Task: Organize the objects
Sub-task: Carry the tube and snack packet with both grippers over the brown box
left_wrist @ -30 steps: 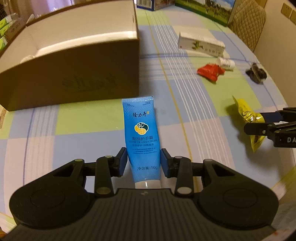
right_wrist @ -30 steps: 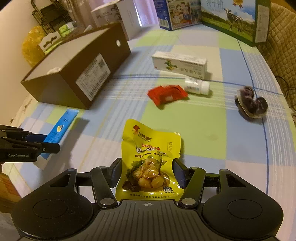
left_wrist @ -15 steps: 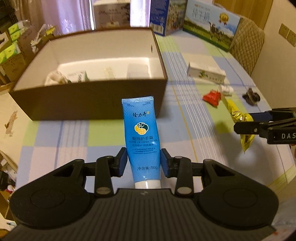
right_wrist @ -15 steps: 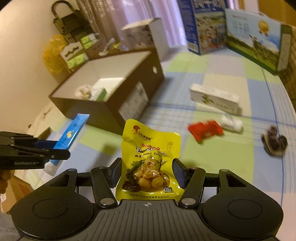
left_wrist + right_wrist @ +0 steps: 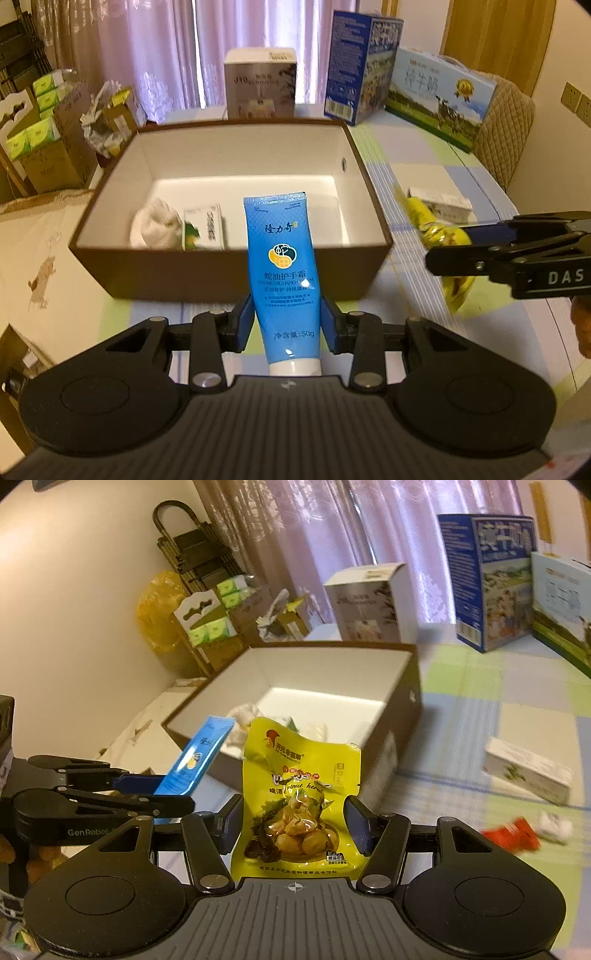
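My left gripper (image 5: pixel 286 325) is shut on a blue hand cream tube (image 5: pixel 282 273), held upright in the air just short of the brown cardboard box (image 5: pixel 229 273). The box has a white inside and holds a white crumpled item (image 5: pixel 157 223) and a small white-green carton (image 5: pixel 205 227). My right gripper (image 5: pixel 295 823) is shut on a yellow snack packet (image 5: pixel 301 801), lifted to the right of the box. In the right wrist view the left gripper (image 5: pixel 162 794) shows at the left with the blue tube (image 5: pixel 197 757). The left wrist view shows the right gripper (image 5: pixel 454 251) with the yellow packet (image 5: pixel 439 243).
A white-green carton (image 5: pixel 528 770), a red packet (image 5: pixel 511 834) and a small white bottle (image 5: pixel 554 825) lie on the checked tablecloth (image 5: pixel 472 709) to the right. Tall milk boxes (image 5: pixel 364 61) and a white box (image 5: pixel 260 83) stand behind the cardboard box. Shelves with cartons (image 5: pixel 33 122) stand at the left.
Both grippers have risen with their objects and moved toward the box. The box's inside now shows from above, and the table items have dropped lower and farther right.
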Demonstrator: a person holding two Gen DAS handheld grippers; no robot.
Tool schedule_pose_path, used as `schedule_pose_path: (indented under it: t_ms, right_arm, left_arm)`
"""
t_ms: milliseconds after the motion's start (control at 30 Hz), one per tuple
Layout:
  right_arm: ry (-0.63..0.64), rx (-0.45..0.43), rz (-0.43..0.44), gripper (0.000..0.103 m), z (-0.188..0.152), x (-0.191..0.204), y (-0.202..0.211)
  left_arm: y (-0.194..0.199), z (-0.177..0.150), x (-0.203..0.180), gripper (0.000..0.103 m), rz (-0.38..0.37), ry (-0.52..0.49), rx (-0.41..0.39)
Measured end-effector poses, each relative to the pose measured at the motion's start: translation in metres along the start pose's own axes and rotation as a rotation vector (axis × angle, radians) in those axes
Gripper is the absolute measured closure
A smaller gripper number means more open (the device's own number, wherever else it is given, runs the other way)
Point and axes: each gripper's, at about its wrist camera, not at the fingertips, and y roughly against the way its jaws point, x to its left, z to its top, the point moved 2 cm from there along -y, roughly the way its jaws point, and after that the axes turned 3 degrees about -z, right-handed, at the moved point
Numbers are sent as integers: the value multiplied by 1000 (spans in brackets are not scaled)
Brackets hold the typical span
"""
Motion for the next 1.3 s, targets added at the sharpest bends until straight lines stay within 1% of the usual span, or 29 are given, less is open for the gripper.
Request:
schedule_pose_path:
  t_ms: [200,367,500,767,867,1067,1200,1300]
  right_arm:
    - [-31,-18,9,48,31,12,-32]
    - [-38,-25,-16,48,56,17,-63]
    - [-48,-15,-51,48,70,14,-88]
    - [-83,15,-109,48,90,4,-131]
    - [-85,40,-134,48,95,-1,-149]
    - [-88,77,-186,48,100,-14,-177]
    - [-87,84,-206,47,104,-21,-190]
    - [-110,72,-206,45,108,-26,-197]
  left_arm:
    - [-6,29,24,70,4,-25,-47]
    - [-21,57,49,70,21,-48,-66]
    - [-42,76,66,70,36,-64,-48]
    - [-88,100,89,70,22,-69,6]
    - [-109,106,97,70,10,-59,42]
    - [-142,114,106,70,7,-66,87]
    - [-156,116,108,70,1,-68,102]
    - [-162,118,110,70,-3,-66,109]
